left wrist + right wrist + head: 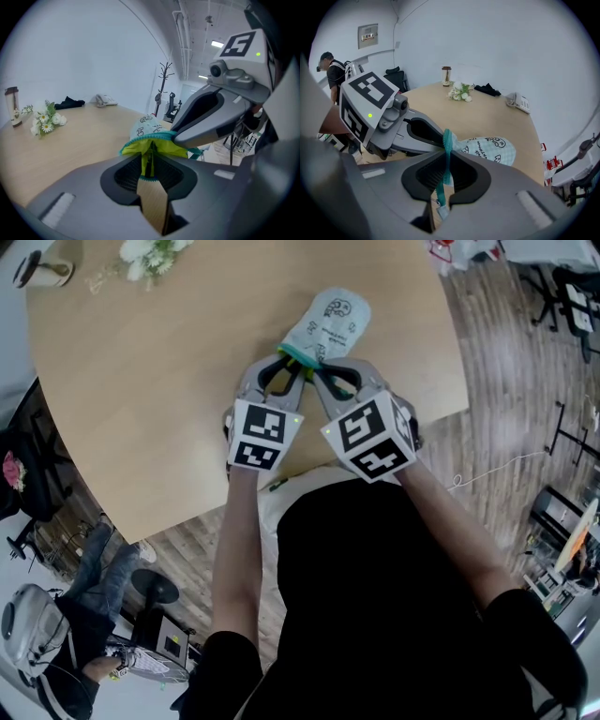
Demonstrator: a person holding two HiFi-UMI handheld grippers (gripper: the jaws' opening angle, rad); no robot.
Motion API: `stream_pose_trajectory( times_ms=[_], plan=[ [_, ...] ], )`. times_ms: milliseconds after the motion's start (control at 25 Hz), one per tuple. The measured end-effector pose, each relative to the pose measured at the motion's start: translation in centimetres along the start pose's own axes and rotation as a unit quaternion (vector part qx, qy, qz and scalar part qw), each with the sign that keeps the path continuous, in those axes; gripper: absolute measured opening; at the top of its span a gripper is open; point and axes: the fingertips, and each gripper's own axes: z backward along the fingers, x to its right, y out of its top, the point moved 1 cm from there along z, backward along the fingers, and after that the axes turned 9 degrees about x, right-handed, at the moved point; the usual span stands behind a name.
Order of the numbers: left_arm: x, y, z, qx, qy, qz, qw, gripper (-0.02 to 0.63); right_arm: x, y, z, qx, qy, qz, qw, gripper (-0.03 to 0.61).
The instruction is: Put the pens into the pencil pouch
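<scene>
Two tongs meet at the mouth of the pouch, which lies on the round table straight ahead of me at twelve o'clock, its closed end pointing away. My right gripper pinches the teal zipper edge on the three o'clock side of the mouth, with its pads pressed onto the strip. My left gripper sits on the nine o'clock side with its jaws a little apart. The yellow-lined lip lies between the pads, but they do not seem to press on it.

I read this as the opening step, with the mouth being spread so that pens can go in. No pen shows clearly in any view. A dark line inside the yellow lining could be a pen or just the slit; I cannot tell which.

Next, one tong has to hold the mouth while the other lets go, finds a pen and feeds it in lengthwise. The looser left one is the likelier to leave. My worry is that the mouth sags shut once it does.
</scene>
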Motion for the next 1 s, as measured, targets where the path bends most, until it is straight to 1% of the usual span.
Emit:
stream_pose_trajectory(
  times_ms=[200,360,560,680,1000],
  plan=[
    [-0.4,-0.2,1.2,-0.006,0.01,-0.009,0.9999,0.078,-0.3,0.6,-0.5,0.008,0.008,0.008,1.0,0.035],
    [-1.0,-0.3,2.5,-0.005,0.027,-0.009,0.9996,0.078,-0.3,0.6,-0.6,0.004,0.006,0.015,1.0,0.035],
    [-1.7,0.1,4.3,0.001,0.055,-0.003,0.9985,0.078,0.0,1.1,-0.8,0.003,0.009,0.022,1.0,0.035],
    [-2.1,0.1,5.5,0.005,0.067,0.0,0.9977,0.075,-0.3,1.6,-1.3,0.012,0.013,0.025,1.0,0.035],
    [-2.1,0.2,8.5,-0.003,0.095,0.01,0.9954,0.063,-0.9,1.9,-1.8,0.011,0.023,0.038,0.999,0.035]
  ],
)
